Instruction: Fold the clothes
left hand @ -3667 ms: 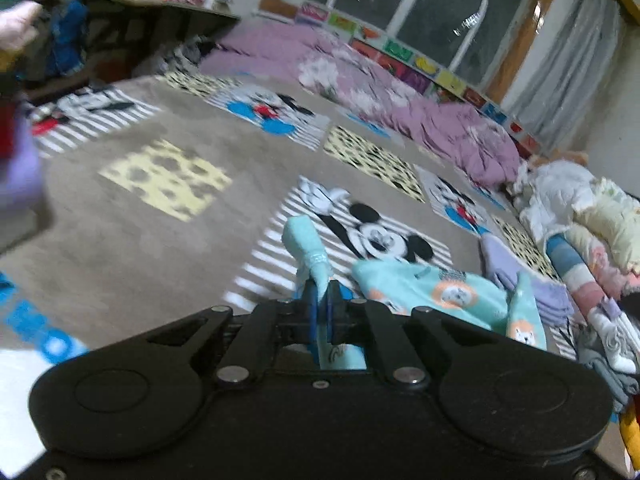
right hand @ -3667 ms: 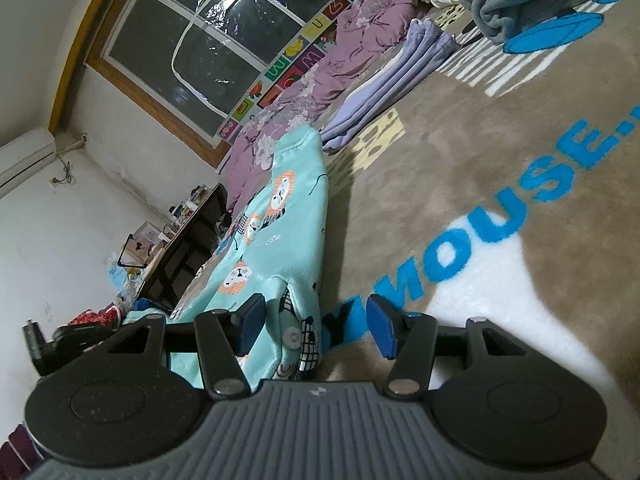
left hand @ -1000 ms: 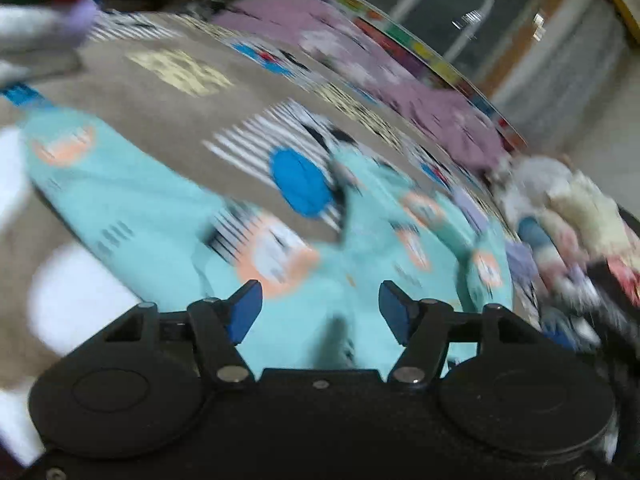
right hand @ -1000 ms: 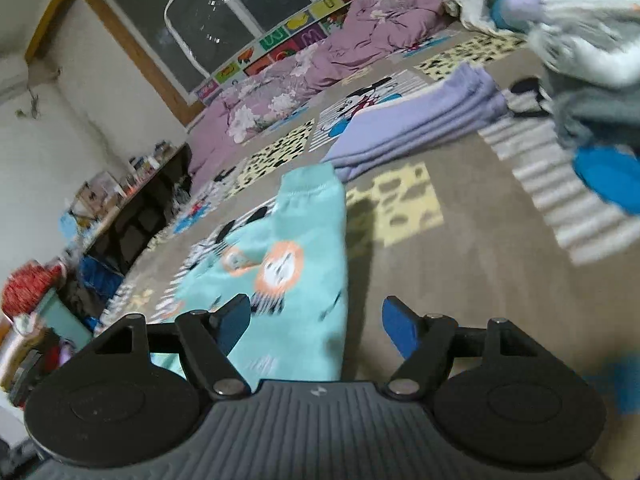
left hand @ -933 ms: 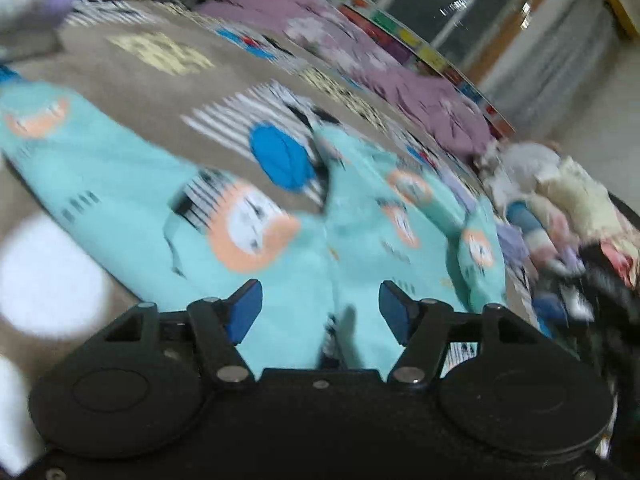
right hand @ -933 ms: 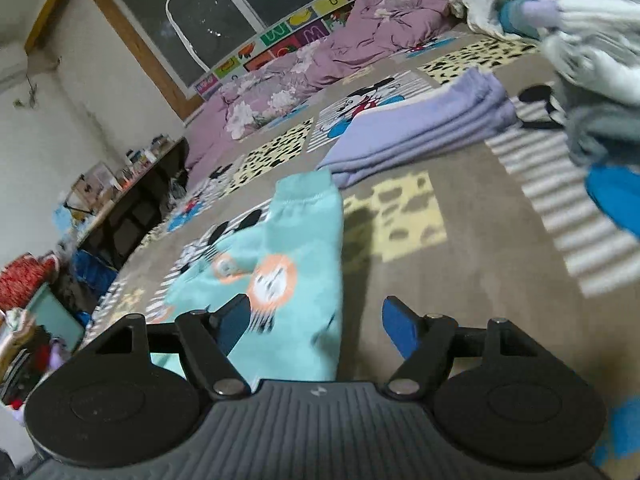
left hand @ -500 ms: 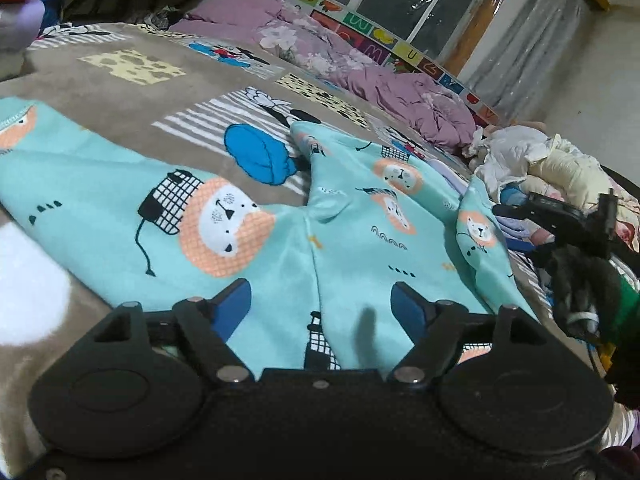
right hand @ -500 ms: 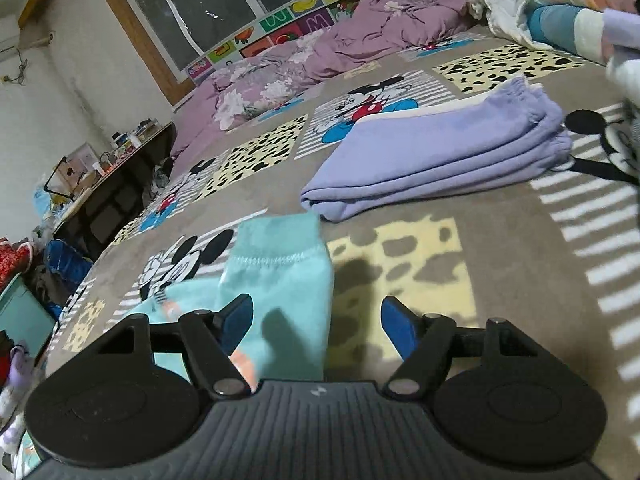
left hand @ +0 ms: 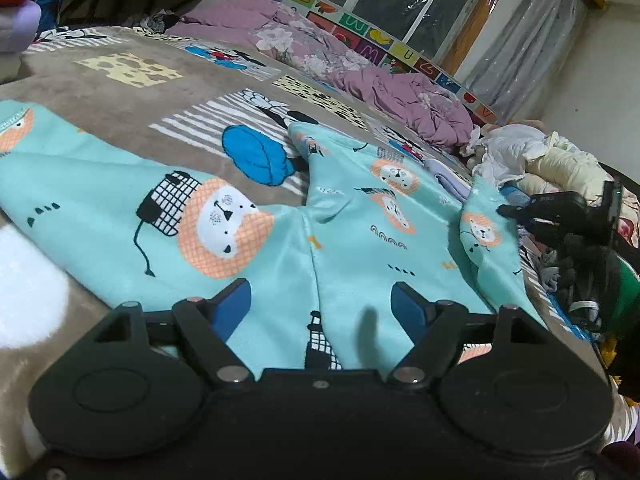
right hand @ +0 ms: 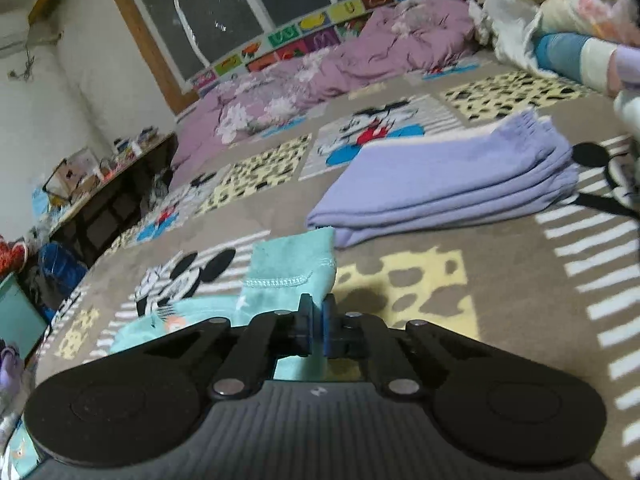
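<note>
While the turquoise lion-print garment lies spread on the patterned brown blanket, both legs fanning away from the waist, the left gripper hangs just above the crotch seam with its tongs spread and nothing between them. The right gripper has its tongs pressed together on the garment's ribbed cuff, pinching the hem edge at the far end of one leg; in the left view that gripper appears at the right margin, beside the same leg end. Judged from its drape and soft creases, the cloth is a light, limp knit: it should sag wherever it is not supported, offer no stiffness, and carry little risk of damage, though a thin pinch could slip off a single layer. Sound holds would be the stitched cuffs and the waistband, where the doubled fabric gives the pads something to bite. Folding appears to be at its start, the legs not yet laid one on the other. A folded lilac garment sits near the held cuff and a loose heap of laundry lies beyond; neither touches the garment as far as can be seen.
</note>
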